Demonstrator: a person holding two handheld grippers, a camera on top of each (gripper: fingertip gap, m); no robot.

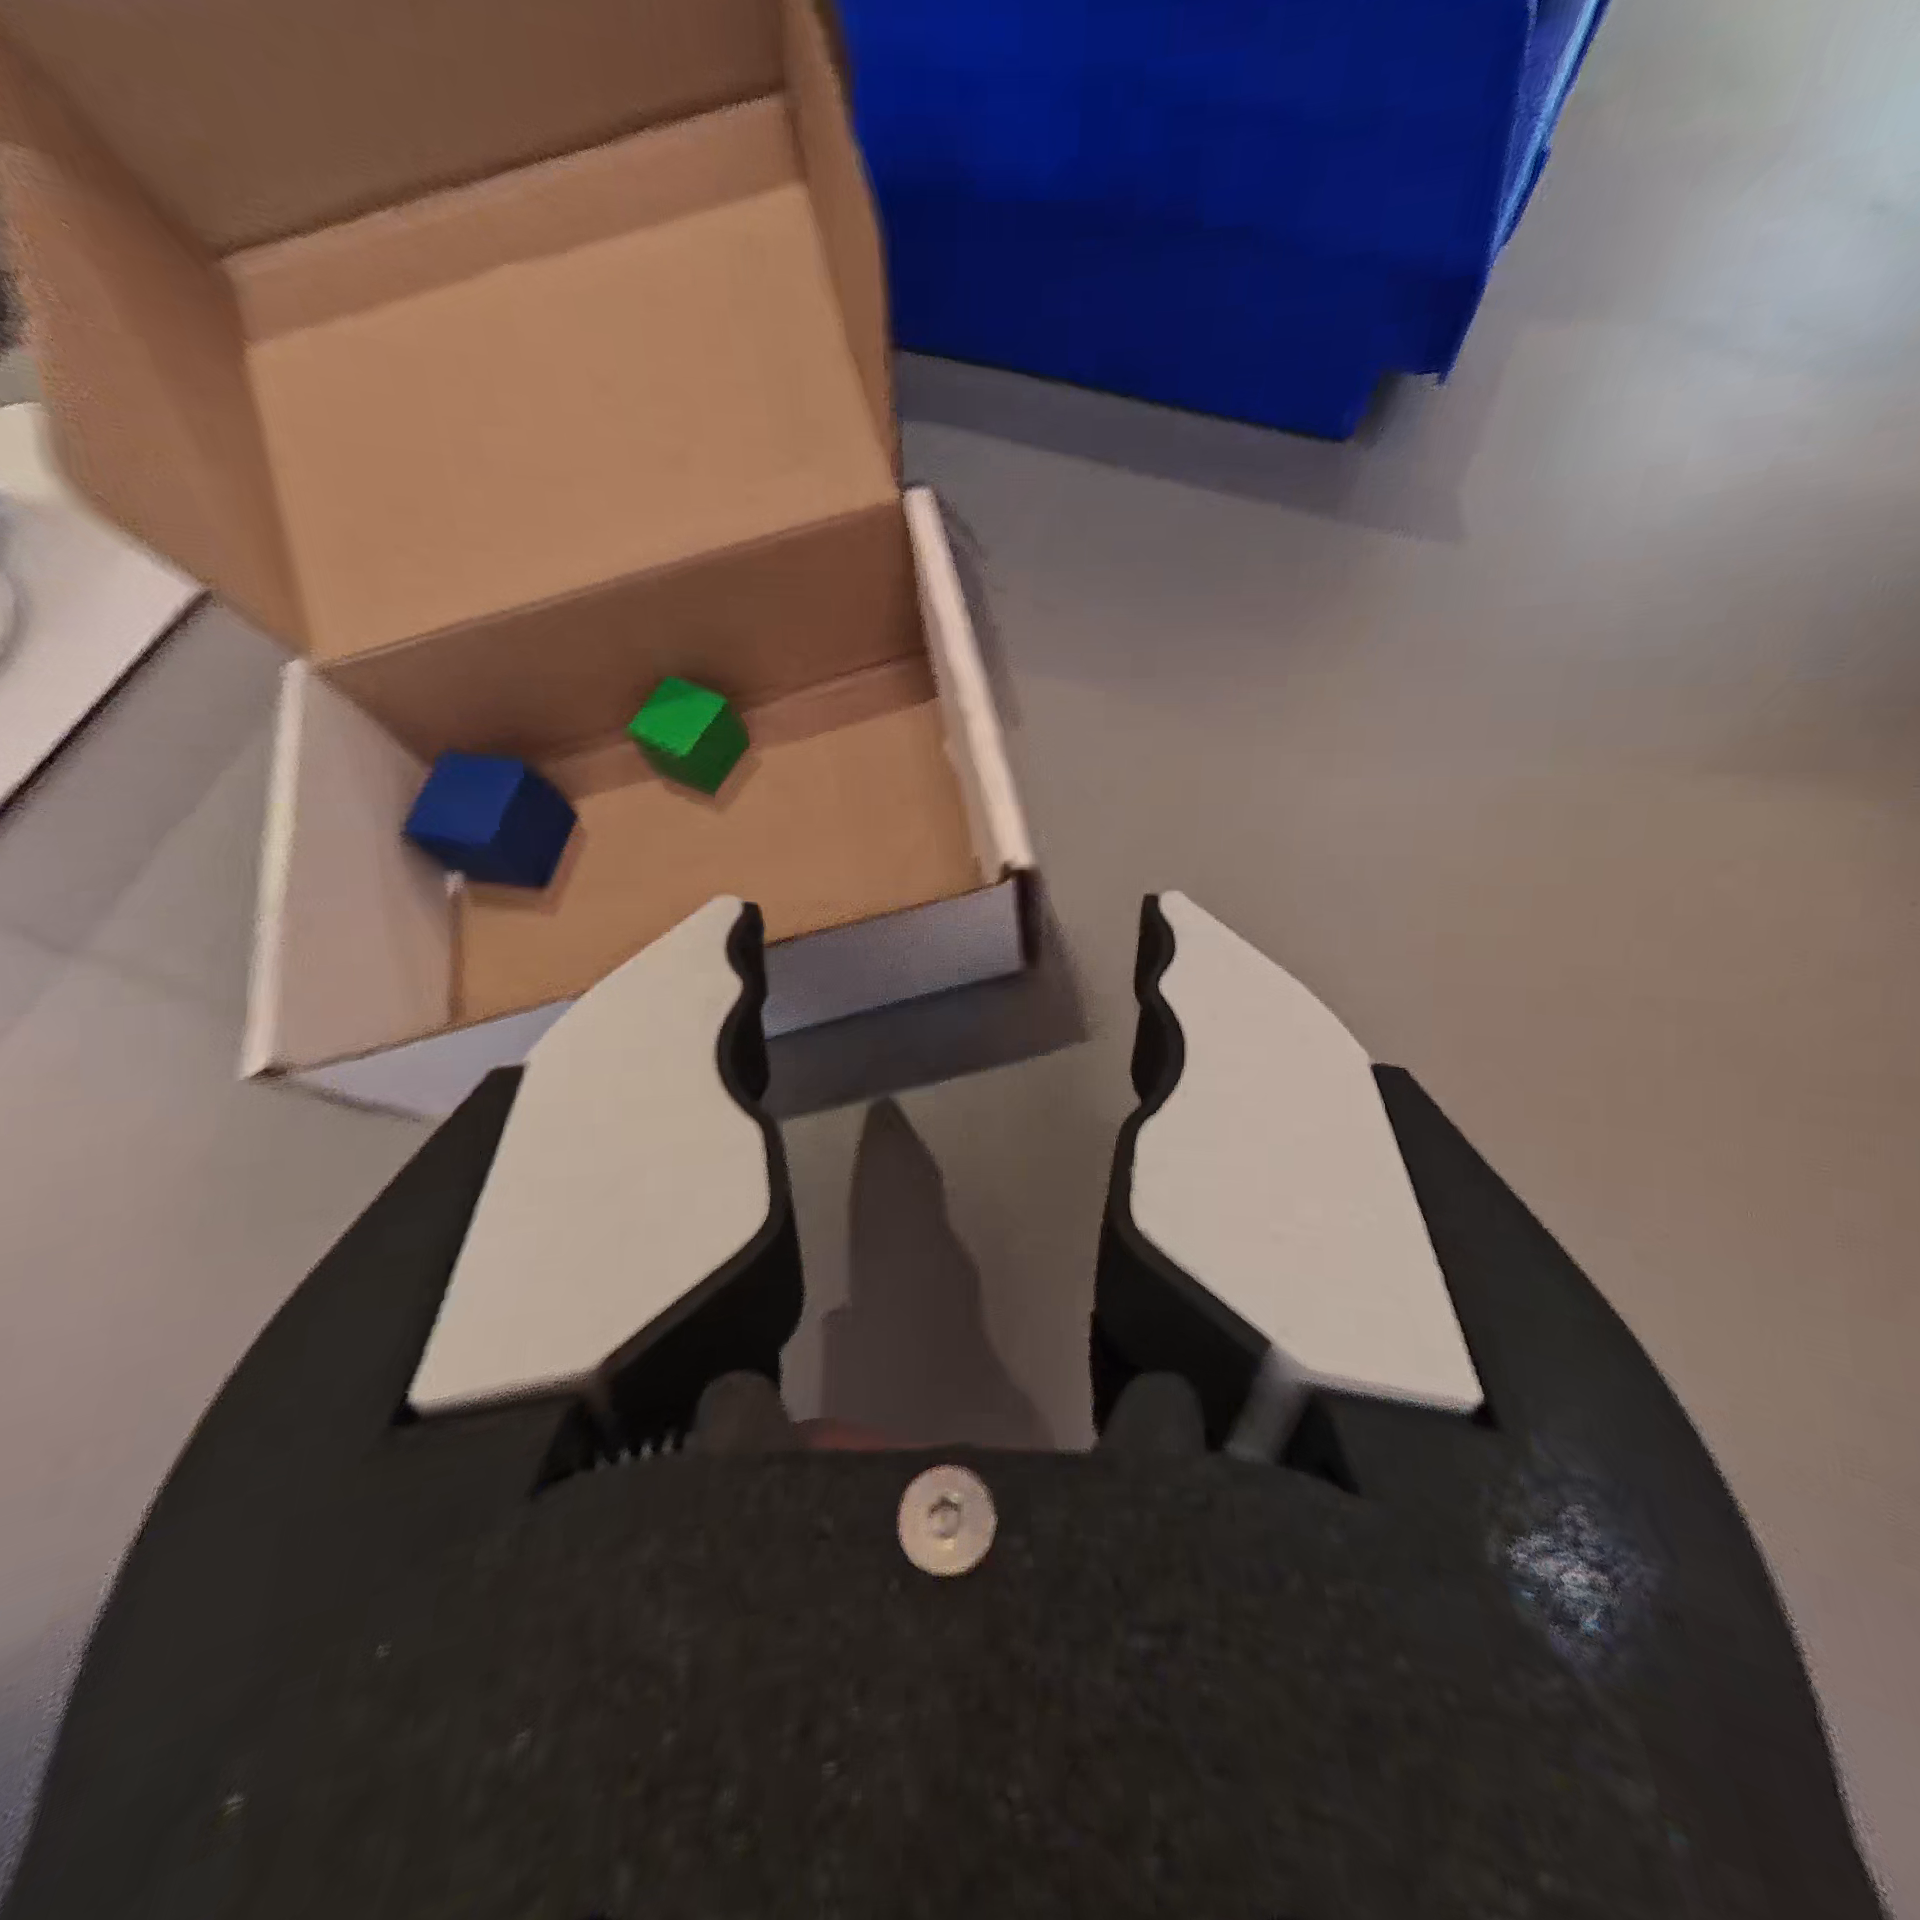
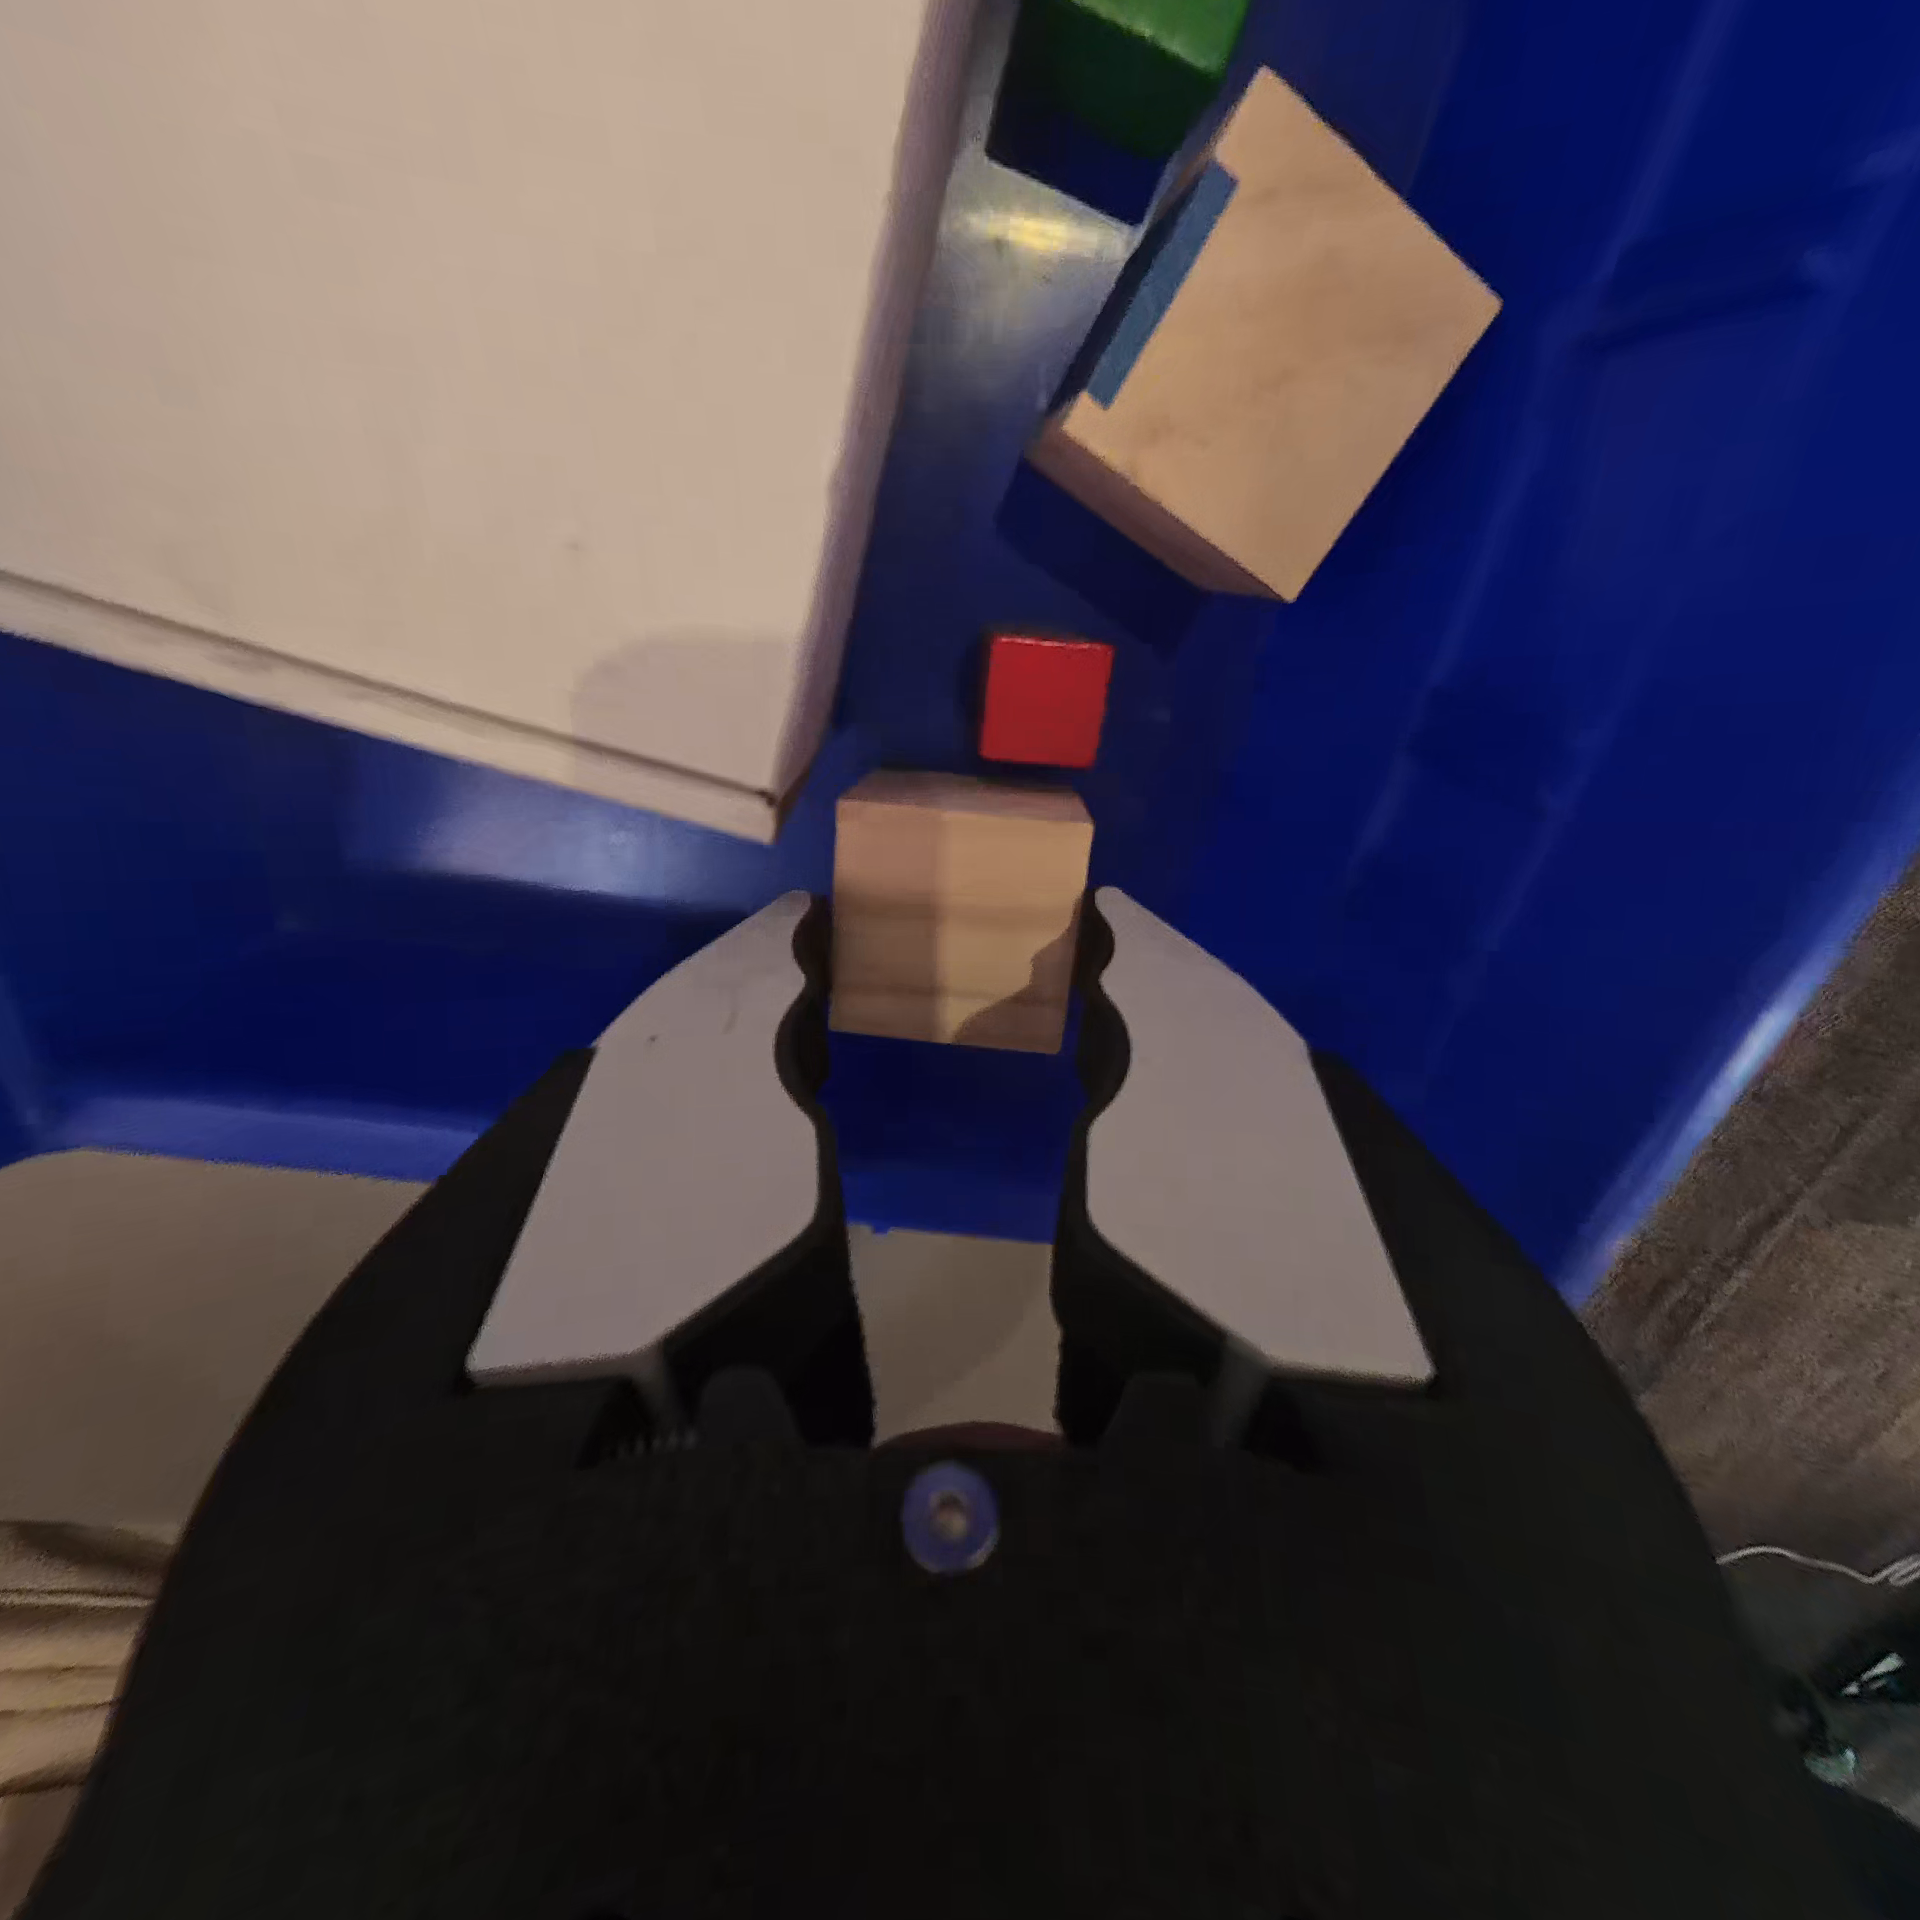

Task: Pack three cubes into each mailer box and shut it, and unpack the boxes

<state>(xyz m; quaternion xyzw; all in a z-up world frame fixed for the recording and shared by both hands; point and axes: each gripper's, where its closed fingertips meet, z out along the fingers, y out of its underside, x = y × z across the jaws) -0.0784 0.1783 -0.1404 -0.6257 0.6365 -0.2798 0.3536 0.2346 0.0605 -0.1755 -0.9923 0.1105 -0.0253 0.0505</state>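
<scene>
An open mailer box [image 1: 977,717], white outside and brown inside, stands on the grey table with its lid up. A blue cube [image 1: 488,821] and a green cube [image 1: 688,732] lie inside it. My left gripper [image 1: 951,914] is open and empty, just in front of the box's near right corner. My right gripper [image 2: 951,914] is inside a blue bin [image 2: 1558,727] and is shut on a plain wooden cube [image 2: 956,914]. A red cube [image 2: 1044,701] lies just beyond it. A larger wooden block [image 2: 1278,353] and a green cube [image 2: 1132,52] lie farther back.
A shut white mailer box [image 2: 416,364] fills the left of the bin, close to the held cube. The blue bin [image 1: 1195,187] stands right behind the open box. A white sheet [image 1: 62,623] lies at the table's left. Wooden floor [image 2: 1766,1299] shows right of the bin. My hands' fingertips stand some 35 cm from each other. From my right tips it is roughly 8 cm to the larger wooden block [image 2: 1278,353]; from my left, 35 cm.
</scene>
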